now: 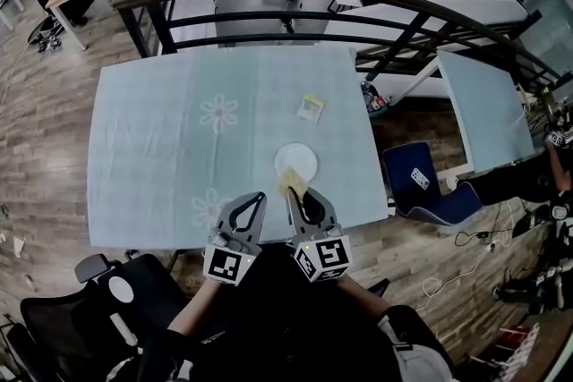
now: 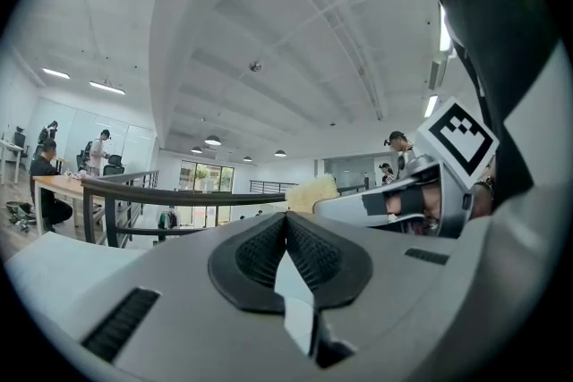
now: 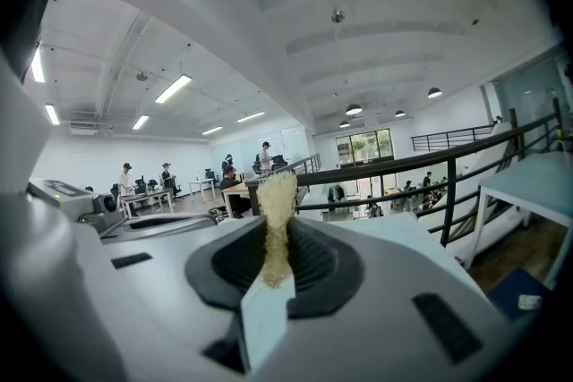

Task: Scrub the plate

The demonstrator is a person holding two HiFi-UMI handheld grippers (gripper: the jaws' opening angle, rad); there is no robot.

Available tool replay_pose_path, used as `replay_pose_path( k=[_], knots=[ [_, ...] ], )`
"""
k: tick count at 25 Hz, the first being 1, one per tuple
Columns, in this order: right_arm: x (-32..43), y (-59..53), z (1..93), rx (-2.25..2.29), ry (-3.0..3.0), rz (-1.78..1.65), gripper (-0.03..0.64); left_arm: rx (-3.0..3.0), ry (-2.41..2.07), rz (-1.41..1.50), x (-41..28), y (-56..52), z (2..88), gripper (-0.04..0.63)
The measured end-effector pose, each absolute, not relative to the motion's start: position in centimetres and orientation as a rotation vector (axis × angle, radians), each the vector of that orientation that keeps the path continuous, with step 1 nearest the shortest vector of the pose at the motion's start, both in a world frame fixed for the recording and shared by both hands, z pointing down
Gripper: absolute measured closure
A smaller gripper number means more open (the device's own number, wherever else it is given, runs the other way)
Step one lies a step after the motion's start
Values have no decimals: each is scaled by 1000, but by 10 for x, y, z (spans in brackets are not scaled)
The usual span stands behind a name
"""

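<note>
Closest in, the person's arms (image 1: 192,313) reach forward over the near edge of the table (image 1: 152,148), a gripper in each hand, side by side; the left gripper (image 1: 259,195) (image 2: 286,221) has its jaws pressed together tip to tip, with nothing between them, and it hangs just left of the plate, apart from it; the right gripper (image 1: 292,191) (image 3: 276,239) is clamped tight on a yellowish sponge (image 1: 293,182) (image 3: 277,192) (image 2: 312,191), which stands up past the jaw tips as a rough tuft; from the head view the sponge overlaps the near rim of the plate (image 1: 296,162), though whether it actually touches cannot be told.

That plate is small, round and white, its face plain; it lies flat on the pale blue cloth near the front edge, towards the right-hand side; a small packet (image 1: 311,107) lies further back, well apart from it.

Left of the plate the cloth runs wide and open, marked only by faint flower prints (image 1: 218,113); the right edge of the table is near the plate, with a blue chair (image 1: 428,190) below that corner; a dark railing (image 1: 295,0) curves along the far side; a black chair (image 1: 85,309) sits at the near left.
</note>
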State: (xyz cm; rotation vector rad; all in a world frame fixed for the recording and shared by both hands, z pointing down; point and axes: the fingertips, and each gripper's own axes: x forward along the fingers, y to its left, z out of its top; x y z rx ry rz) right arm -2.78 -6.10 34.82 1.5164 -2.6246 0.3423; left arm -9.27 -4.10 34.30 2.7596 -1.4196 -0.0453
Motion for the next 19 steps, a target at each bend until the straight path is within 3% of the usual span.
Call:
replay_pose_path(
  k=[19],
  knots=[
    [-28, -54, 355, 1489, -2582, 362, 555, 2753, -1355, -54, -83, -37, 349, 583]
  ],
)
